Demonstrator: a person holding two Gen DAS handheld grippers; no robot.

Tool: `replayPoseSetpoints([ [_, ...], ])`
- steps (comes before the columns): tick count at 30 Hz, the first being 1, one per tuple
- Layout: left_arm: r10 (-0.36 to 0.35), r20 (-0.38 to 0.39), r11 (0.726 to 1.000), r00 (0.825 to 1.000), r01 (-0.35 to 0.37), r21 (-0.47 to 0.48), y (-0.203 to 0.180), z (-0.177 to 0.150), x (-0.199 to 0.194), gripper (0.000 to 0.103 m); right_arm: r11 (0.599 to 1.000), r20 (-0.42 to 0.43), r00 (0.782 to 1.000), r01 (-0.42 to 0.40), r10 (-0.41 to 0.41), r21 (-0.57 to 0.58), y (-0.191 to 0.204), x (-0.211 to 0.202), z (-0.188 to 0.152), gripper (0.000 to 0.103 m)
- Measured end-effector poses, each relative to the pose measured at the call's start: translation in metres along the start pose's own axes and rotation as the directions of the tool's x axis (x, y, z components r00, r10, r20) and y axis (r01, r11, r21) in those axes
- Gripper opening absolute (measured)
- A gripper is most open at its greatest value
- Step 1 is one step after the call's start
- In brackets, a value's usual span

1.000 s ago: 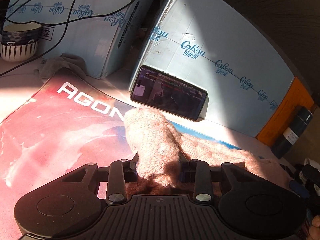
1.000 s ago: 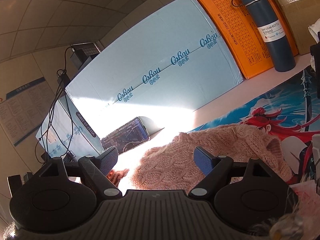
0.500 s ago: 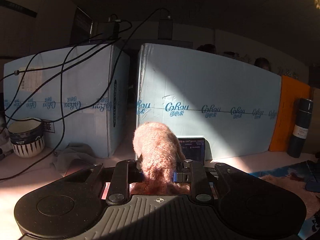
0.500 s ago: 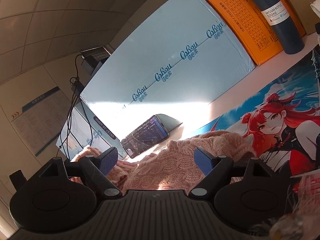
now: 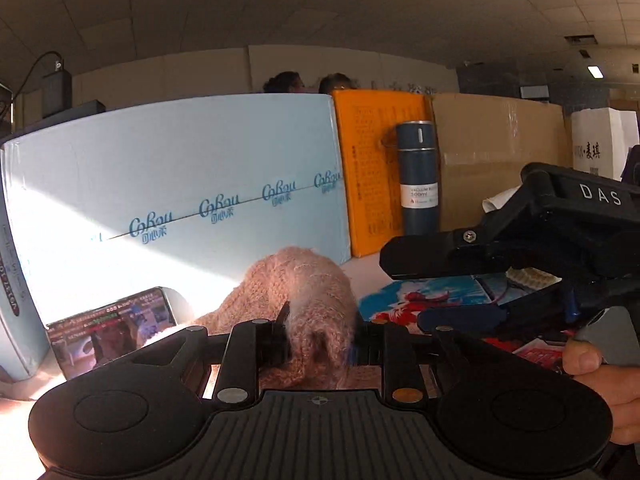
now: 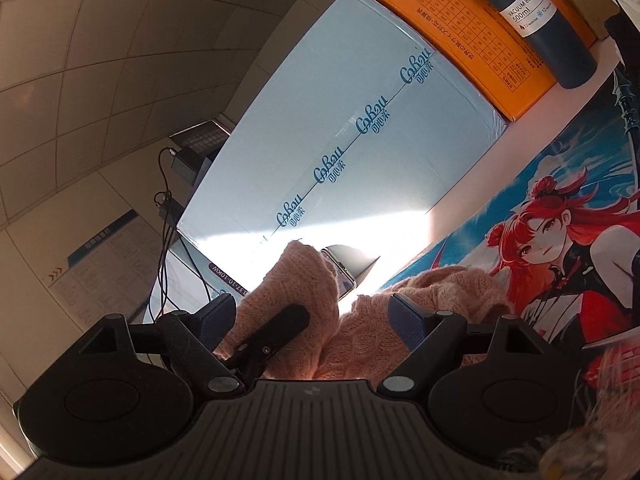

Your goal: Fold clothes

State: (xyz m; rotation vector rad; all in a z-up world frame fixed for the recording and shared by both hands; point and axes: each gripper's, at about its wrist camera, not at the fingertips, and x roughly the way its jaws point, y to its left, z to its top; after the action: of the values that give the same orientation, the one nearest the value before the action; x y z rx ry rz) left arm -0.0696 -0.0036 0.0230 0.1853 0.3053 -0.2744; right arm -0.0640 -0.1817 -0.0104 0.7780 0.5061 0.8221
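A pink knitted sweater [image 5: 304,292] is pinched in my left gripper [image 5: 320,344], which is shut on a bunched sleeve and holds it lifted. In the right wrist view the sweater [image 6: 420,320] lies on the printed desk mat [image 6: 560,208], and the lifted sleeve [image 6: 296,284] rises in front of my right gripper [image 6: 310,320]. The right gripper is open, its blue pads [image 6: 404,316] wide apart over the sweater. One finger of the left gripper [image 6: 276,328] shows between them. The right gripper also shows in the left wrist view [image 5: 460,284], close on the right.
A light blue carton [image 5: 180,208], an orange box [image 5: 376,168] and a brown carton [image 5: 500,152] stand along the back. A dark blue vacuum bottle [image 5: 418,176] stands before them. A phone [image 5: 112,328] leans on the blue carton. Cables [image 6: 166,216] hang at the left.
My left gripper has swung the held sleeve up and to the right, toward the right gripper. The right gripper has stayed open and tilted further over the sweater.
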Motion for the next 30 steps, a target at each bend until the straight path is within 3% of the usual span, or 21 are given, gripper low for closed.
replayPoseSetpoints([
  [2, -0.052, -0.037, 0.999, 0.998, 0.052, -0.01, -0.003, -0.005, 0.008, 0.034, 1.0, -0.008, 1.0, 0.002, -0.002, 0.001, 0.0, 0.001, 0.0, 0.083],
  [3, -0.08, -0.042, 0.997, 0.996, 0.079, -0.026, -0.002, -0.007, 0.008, 0.047, 1.0, -0.013, 1.0, 0.003, -0.003, 0.002, 0.0, 0.001, -0.001, 0.083],
  [4, -0.103, -0.033, 0.994, 0.994, 0.102, -0.04, 0.0, -0.008, 0.006, 0.054, 1.0, -0.015, 1.0, 0.002, -0.002, 0.001, 0.0, 0.002, -0.001, 0.083],
  [6, -0.143, 0.023, 0.988, 0.989, 0.144, -0.051, 0.005, -0.01, -0.005, 0.079, 1.0, -0.018, 1.0, 0.0, 0.0, 0.0, -0.001, 0.002, -0.001, 0.083],
  [8, -0.175, 0.096, 0.983, 0.98, 0.179, -0.03, 0.014, -0.013, -0.02, 0.088, 1.0, -0.021, 1.0, 0.003, -0.002, 0.005, -0.002, 0.002, -0.001, 0.083],
  [10, -0.193, 0.136, 0.979, 0.972, 0.199, -0.033, 0.032, -0.014, -0.03, 0.088, 1.0, -0.027, 1.0, 0.005, -0.005, 0.009, -0.004, 0.003, -0.001, 0.082],
  [12, -0.195, 0.172, 0.972, 0.966, 0.214, -0.1, 0.06, -0.018, -0.039, 0.088, 1.0, -0.033, 0.999, 0.008, -0.008, 0.013, -0.005, 0.004, -0.001, 0.082],
  [16, -0.035, 0.204, 0.934, 0.978, 0.104, -0.341, 0.124, -0.031, -0.042, 0.093, 1.0, -0.04, 0.999, 0.021, -0.021, -0.003, -0.002, 0.01, -0.002, 0.082],
  [18, -0.011, 0.172, 0.886, 0.985, 0.089, -0.456, 0.149, -0.04, -0.038, 0.093, 0.999, -0.061, 0.997, 0.04, -0.041, -0.018, 0.005, 0.018, -0.003, 0.082],
  [21, -0.076, 0.136, 0.797, 0.988, 0.142, -0.587, 0.172, -0.054, -0.024, 0.093, 0.997, -0.104, 0.991, 0.082, -0.082, -0.005, 0.013, 0.035, -0.005, 0.081],
  [22, -0.093, 0.128, 0.782, 0.987, 0.152, -0.604, 0.174, -0.057, -0.02, 0.093, 0.995, -0.112, 0.988, 0.104, -0.104, -0.001, 0.016, 0.041, -0.007, 0.078],
  [24, -0.123, 0.114, 0.785, 0.986, 0.167, -0.596, 0.172, -0.059, -0.014, 0.092, 0.988, -0.129, 0.979, 0.155, -0.157, -0.029, 0.022, 0.052, -0.01, 0.062],
  [26, -0.132, 0.113, 0.799, 0.985, 0.173, -0.575, 0.165, -0.059, -0.011, 0.092, 0.977, -0.135, 0.969, 0.199, -0.207, -0.072, 0.029, 0.06, -0.013, 0.027],
  [28, -0.146, 0.116, 0.804, 0.982, 0.187, -0.564, 0.162, -0.06, -0.01, 0.093, 0.974, -0.107, 0.971, 0.206, -0.216, -0.097, 0.034, 0.061, -0.013, 0.021],
  [30, -0.151, 0.125, 0.804, 0.981, 0.195, -0.562, 0.16, -0.06, -0.01, 0.093, 0.984, -0.059, 0.983, 0.172, -0.175, -0.056, 0.036, 0.051, -0.006, 0.019],
])
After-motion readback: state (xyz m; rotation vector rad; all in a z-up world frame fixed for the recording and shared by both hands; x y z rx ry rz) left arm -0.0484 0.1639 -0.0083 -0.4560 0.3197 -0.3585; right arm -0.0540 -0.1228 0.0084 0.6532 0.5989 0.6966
